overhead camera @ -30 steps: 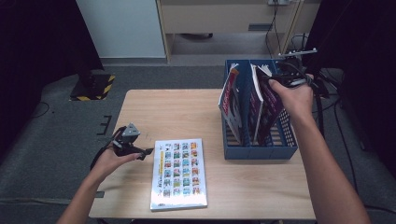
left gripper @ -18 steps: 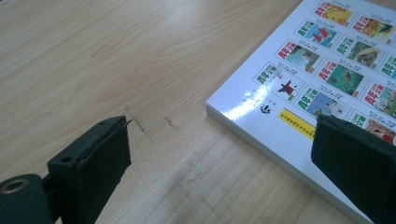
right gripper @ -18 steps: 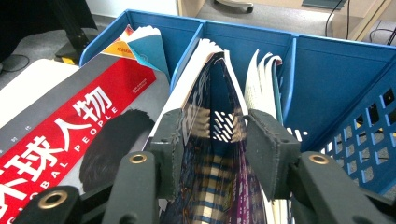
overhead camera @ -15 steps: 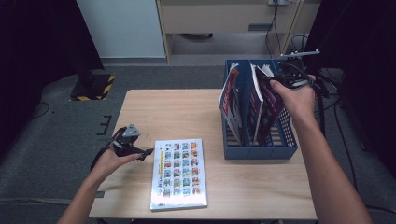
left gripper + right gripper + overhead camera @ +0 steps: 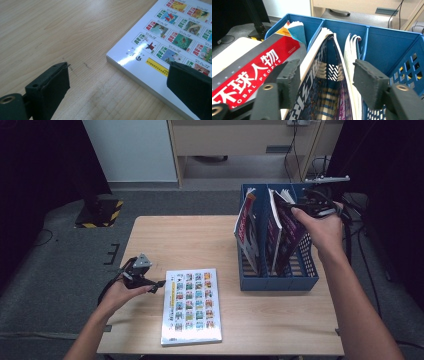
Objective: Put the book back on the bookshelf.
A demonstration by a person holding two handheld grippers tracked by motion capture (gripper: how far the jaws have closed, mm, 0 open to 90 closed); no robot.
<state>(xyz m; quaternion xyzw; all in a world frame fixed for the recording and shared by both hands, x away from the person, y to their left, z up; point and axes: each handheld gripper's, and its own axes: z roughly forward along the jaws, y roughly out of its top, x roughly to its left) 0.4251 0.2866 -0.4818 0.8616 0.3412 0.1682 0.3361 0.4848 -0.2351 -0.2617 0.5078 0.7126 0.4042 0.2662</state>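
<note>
A blue file rack (image 5: 280,282) stands at the table's right side with magazines upright in its slots. My right gripper (image 5: 312,205) hovers over its far end. In the right gripper view its jaws (image 5: 329,85) straddle the top of a dark purple magazine (image 5: 322,100); they have just been opening and the pads stand off it. A red magazine (image 5: 249,75) leans in the neighbouring slot. My left gripper (image 5: 157,285) rests low on the table, open and holding nothing, just left of a flat book with a picture grid (image 5: 192,305), whose corner (image 5: 175,37) lies before its jaws (image 5: 117,85).
The wooden table (image 5: 190,240) has bare room at its middle and far left. Beyond it are a grey floor, a white panel (image 5: 130,150) and a wooden cabinet (image 5: 240,140). Cables (image 5: 350,215) trail at the rack's right.
The right hand has edged slightly to the right above the rack. The left hand and the flat book have kept still.
</note>
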